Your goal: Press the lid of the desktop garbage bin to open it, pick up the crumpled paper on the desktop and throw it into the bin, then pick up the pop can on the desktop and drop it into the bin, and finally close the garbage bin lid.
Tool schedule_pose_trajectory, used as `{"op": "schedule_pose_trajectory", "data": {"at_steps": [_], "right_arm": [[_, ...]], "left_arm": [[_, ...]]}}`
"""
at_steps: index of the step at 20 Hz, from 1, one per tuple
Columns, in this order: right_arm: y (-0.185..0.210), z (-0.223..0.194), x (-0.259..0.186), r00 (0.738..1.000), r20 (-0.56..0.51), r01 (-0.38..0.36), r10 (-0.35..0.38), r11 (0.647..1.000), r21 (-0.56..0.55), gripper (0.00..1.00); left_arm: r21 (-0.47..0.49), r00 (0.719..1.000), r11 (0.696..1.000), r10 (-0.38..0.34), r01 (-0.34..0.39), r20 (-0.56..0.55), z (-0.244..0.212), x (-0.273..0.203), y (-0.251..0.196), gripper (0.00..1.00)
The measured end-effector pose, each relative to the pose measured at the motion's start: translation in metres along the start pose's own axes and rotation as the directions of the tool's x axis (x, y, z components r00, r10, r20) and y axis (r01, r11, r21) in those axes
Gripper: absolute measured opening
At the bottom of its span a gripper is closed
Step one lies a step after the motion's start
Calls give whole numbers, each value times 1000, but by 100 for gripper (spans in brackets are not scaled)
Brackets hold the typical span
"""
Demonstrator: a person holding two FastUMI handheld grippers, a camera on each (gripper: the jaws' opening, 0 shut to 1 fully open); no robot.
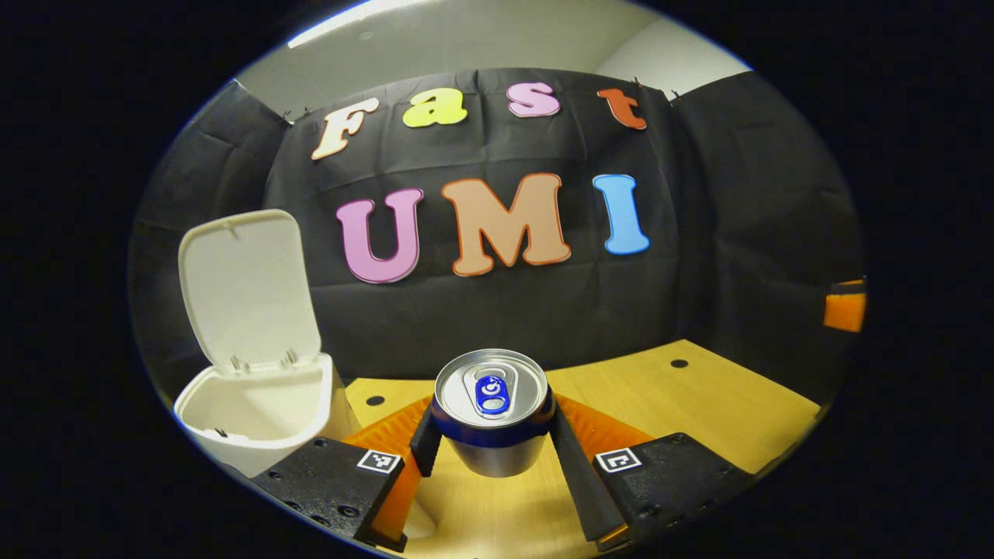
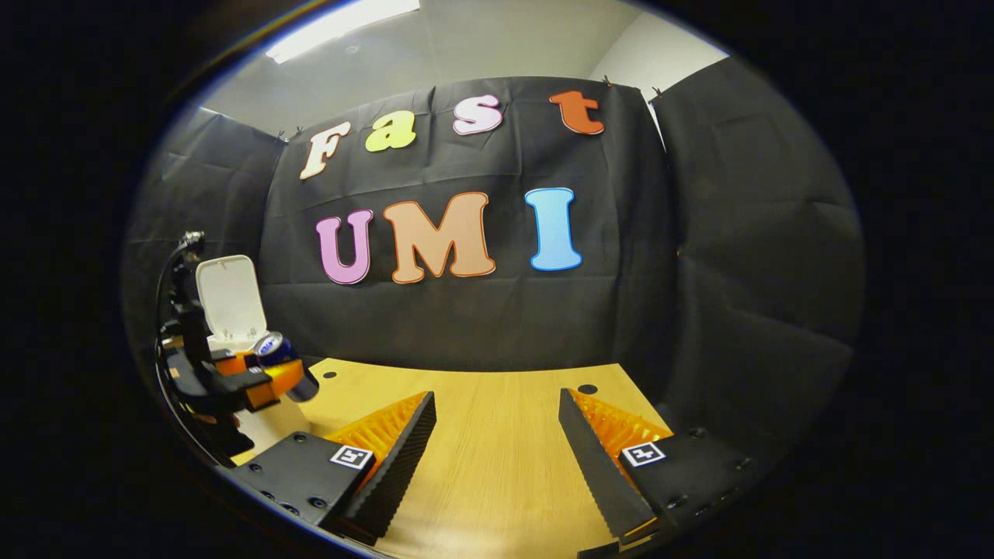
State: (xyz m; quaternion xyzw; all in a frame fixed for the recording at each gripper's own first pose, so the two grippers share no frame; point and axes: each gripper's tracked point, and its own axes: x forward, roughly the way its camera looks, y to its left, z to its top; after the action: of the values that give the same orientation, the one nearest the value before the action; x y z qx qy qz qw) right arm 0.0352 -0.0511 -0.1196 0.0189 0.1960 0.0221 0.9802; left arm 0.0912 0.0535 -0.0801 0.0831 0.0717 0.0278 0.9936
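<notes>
In the left gripper view my left gripper (image 1: 491, 442) is shut on an upright pop can (image 1: 492, 411) with a silver top and a blue tab, held above the wooden desktop (image 1: 660, 396). The white garbage bin (image 1: 260, 407) stands just to its left with its lid (image 1: 247, 287) raised upright. In the right gripper view my right gripper (image 2: 497, 450) is open over bare desktop (image 2: 497, 466), nothing between its fingers. Far to its left there, the left gripper (image 2: 268, 373) holds the pop can (image 2: 281, 359), tilted, in front of the bin (image 2: 268, 423) and the open lid (image 2: 230, 301).
Black cloth walls close the booth behind and on both sides. The desktop has small round holes (image 1: 679, 363) near its back edge. An orange and black object (image 1: 845, 305) shows at the far right of the left gripper view.
</notes>
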Motion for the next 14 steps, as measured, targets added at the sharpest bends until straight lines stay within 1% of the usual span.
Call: {"op": "schedule_pose_trajectory", "data": {"at_steps": [2, 3, 4, 7, 10, 14], "right_arm": [[2, 0, 3, 1000, 4, -8, 8, 1000, 3, 100], [2, -1, 4, 1000, 4, -13, 13, 1000, 5, 100], [3, -2, 5, 1000, 2, -18, 18, 1000, 5, 100], [7, -3, 11, 1000, 0, -31, 31, 999, 8, 100], [13, -8, 14, 999, -6, -47, 47, 999, 12, 99], [19, -14, 19, 998, -22, -60, 60, 998, 0, 99]], "left_arm": [[17, 998, 999, 41, -42, 39, 18, -3, 19, 75], [19, 997, 998, 60, -61, 56, 27, -6, 28, 77], [16, 995, 997, 77, -78, 71, 35, -9, 37, 75], [-8, 987, 991, 132, -132, 93, 48, -14, 67, 75], [-3, 973, 977, 215, -215, 87, 48, -18, 108, 76], [8, 948, 948, 316, -317, 40, 26, -26, 156, 76]]}}
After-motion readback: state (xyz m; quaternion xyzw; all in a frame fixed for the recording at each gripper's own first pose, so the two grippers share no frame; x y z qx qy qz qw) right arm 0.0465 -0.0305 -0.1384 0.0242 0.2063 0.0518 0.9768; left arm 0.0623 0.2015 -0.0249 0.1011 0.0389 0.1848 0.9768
